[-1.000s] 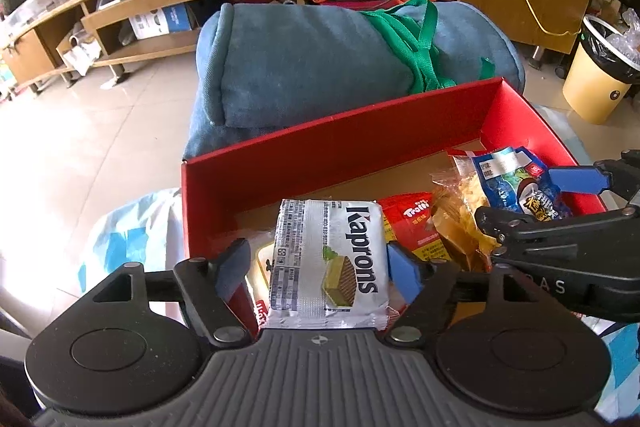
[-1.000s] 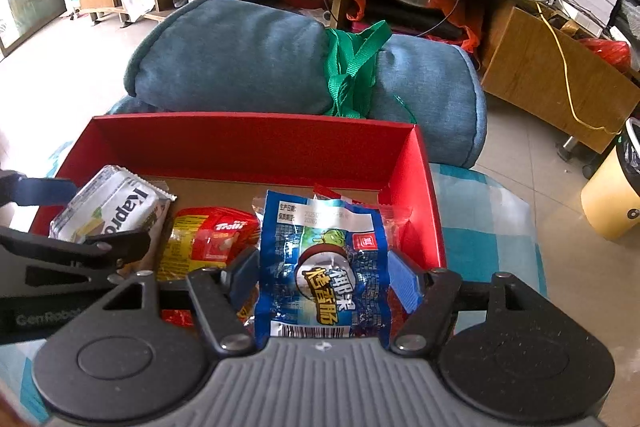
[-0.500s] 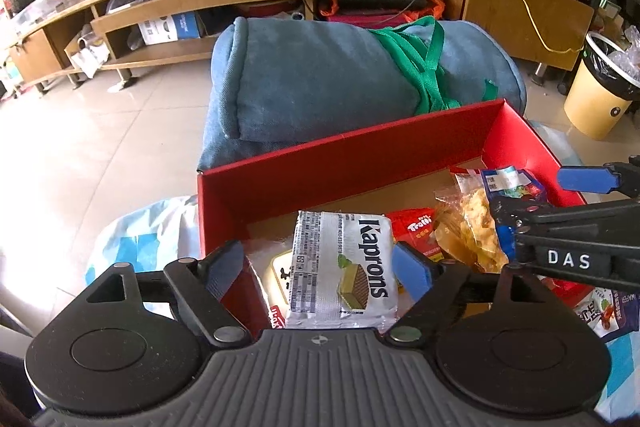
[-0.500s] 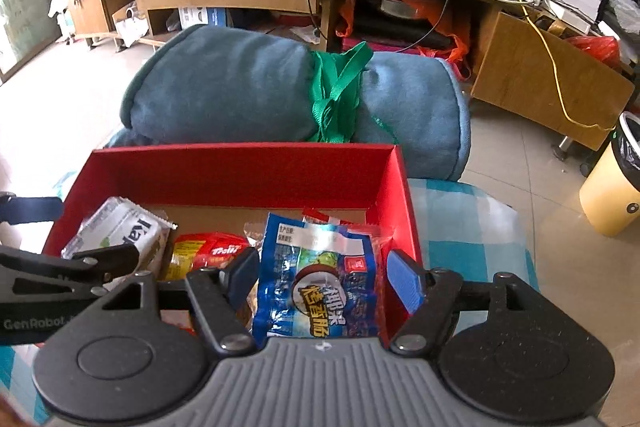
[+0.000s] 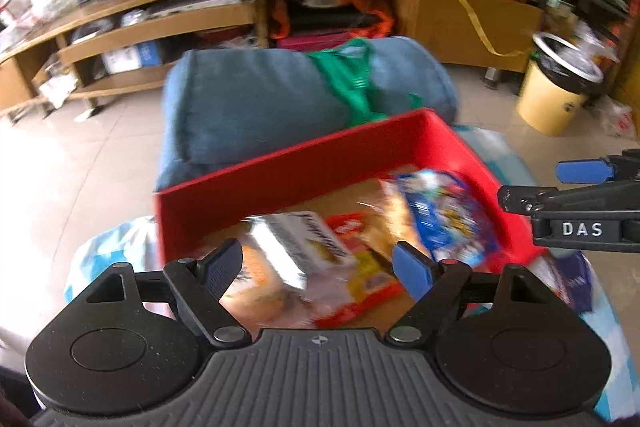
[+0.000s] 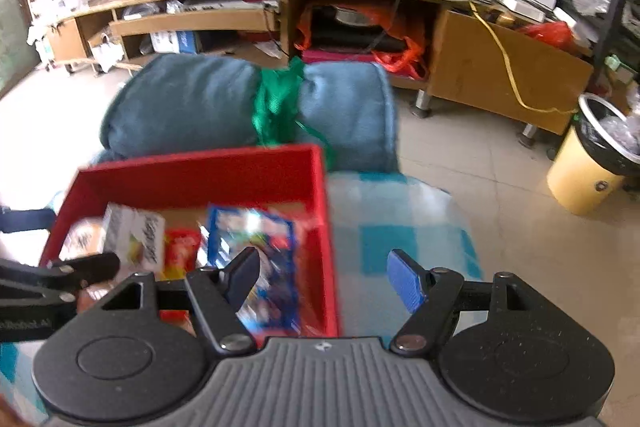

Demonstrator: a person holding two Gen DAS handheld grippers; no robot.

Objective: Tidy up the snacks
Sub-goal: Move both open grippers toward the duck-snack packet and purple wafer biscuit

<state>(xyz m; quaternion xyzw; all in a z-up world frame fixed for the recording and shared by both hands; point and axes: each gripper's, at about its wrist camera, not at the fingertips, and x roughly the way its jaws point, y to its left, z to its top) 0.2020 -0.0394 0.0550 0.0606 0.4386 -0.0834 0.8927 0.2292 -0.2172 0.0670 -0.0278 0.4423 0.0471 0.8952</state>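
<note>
A red box (image 5: 300, 163) (image 6: 200, 175) stands on a blue-and-white checked cloth and holds several snack packs. A white wafer pack (image 5: 304, 243) (image 6: 136, 235) lies in it beside a red gummy pack (image 5: 348, 227) (image 6: 180, 247) and a blue pack (image 5: 440, 219) (image 6: 256, 239). My left gripper (image 5: 316, 261) hovers open above the box's near left part; the wafer pack lies below it, untouched. My right gripper (image 6: 324, 267) is open over the box's right wall with nothing between its pads. Both views are blurred by motion.
A rolled blue cushion (image 5: 260, 107) (image 6: 192, 103) with a green strap lies just behind the box. A yellow bin (image 5: 556, 99) (image 6: 588, 171) stands on the tiled floor at the right. A long wooden TV stand (image 6: 500, 67) runs along the back. The checked cloth (image 6: 400, 227) stretches right of the box.
Both grippers have drawn back and up from the box. The left jaws have widened and the wafer pack now lies in the box. The right gripper has shifted right, off the blue pack.
</note>
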